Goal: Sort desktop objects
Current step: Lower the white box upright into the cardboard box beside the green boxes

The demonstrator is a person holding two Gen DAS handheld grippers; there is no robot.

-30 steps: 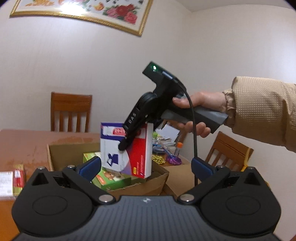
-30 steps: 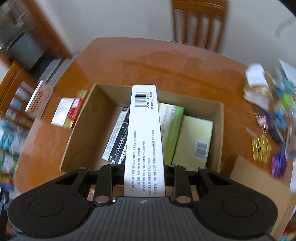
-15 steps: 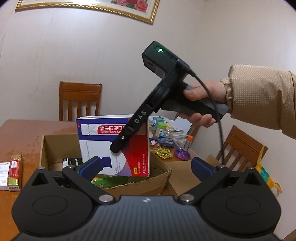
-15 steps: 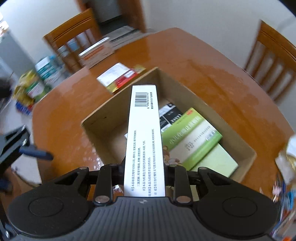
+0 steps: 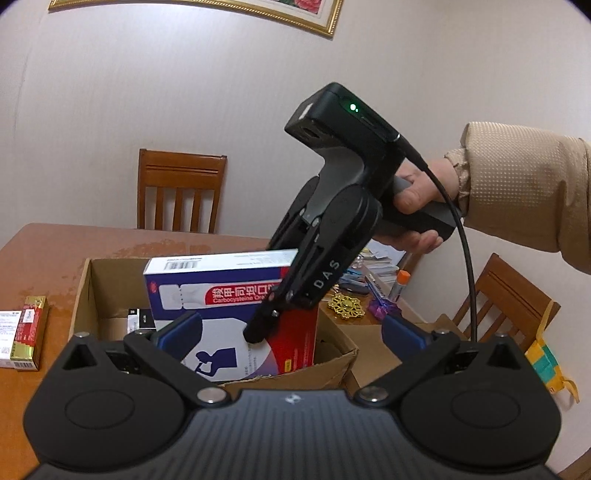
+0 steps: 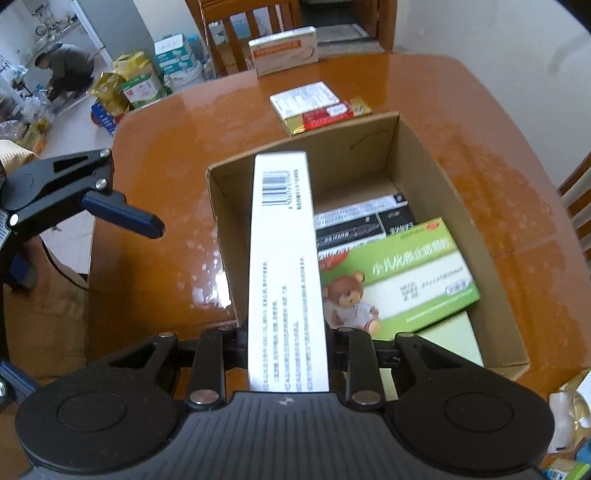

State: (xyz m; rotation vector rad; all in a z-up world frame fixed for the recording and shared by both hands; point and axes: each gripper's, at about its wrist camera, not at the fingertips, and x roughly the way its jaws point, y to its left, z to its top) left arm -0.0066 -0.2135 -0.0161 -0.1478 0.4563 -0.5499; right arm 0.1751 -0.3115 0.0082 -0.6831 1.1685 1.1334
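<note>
Cardboard box (image 6: 436, 173) below; right tongs (image 6: 288, 332) clench medicine carton (image 6: 286, 266); left tongs (image 5: 288, 328) gape empty.

The pale green flat carton (image 6: 456, 334) at the bottom of the brown cardboard box (image 6: 436, 173) is mostly covered by the green bear-printed carton (image 6: 402, 280), whose print is blurred, while the gold-framed floral picture (image 5: 266, 11) is cut off by the top edge.

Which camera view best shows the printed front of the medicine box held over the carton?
The left wrist view: the blue, white and red medicine box faces it, clamped in the right gripper above the cardboard carton. The right wrist view shows only its white barcode edge.
</note>
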